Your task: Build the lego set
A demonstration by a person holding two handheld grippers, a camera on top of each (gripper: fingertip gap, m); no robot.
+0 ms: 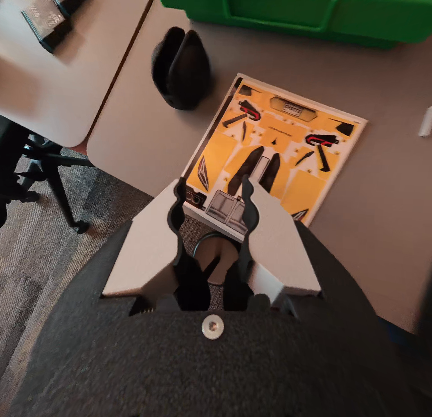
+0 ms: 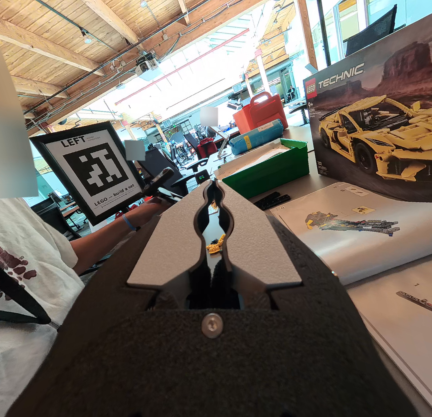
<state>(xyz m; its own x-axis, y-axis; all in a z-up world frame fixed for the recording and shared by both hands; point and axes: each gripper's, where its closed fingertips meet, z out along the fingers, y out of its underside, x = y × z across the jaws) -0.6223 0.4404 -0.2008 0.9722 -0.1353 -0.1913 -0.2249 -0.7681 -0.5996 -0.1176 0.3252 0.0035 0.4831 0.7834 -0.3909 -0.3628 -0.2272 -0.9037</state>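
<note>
In the left wrist view, carpet (image 1: 42, 253) and black chair legs (image 1: 56, 185) fill the left side, beyond the rounded corner of a neighbouring table (image 1: 70, 83). A narrow seam divides that table from the grey work table (image 1: 145, 115), whose near edge runs diagonally just under the fingertips. The left gripper (image 1: 211, 183) hangs over this edge with its jaws parted to a moderate gap and nothing between them. A black two-lobed object (image 1: 181, 69) sits on bare tabletop beyond the tips. The yellow sticker sheet (image 1: 275, 153) lies flat just ahead and right of the fingers, its near corner overhanging the table edge between the jaws. A green bin (image 1: 292, 10) blocks the far edge.

In the right wrist view, a framed marker sign (image 2: 91, 169) stands at left, a person's forearm (image 2: 112, 230) before it. The right gripper (image 2: 214, 183) points across the table, jaws nearly together, tips almost touching, holding nothing. A small yellow lego assembly (image 2: 215, 244) shows through the gap, lying on the table. Black beams (image 2: 273, 200) lie beyond to the right, then the open instruction booklet (image 2: 350, 230) and the set's box (image 2: 378, 129).
</note>
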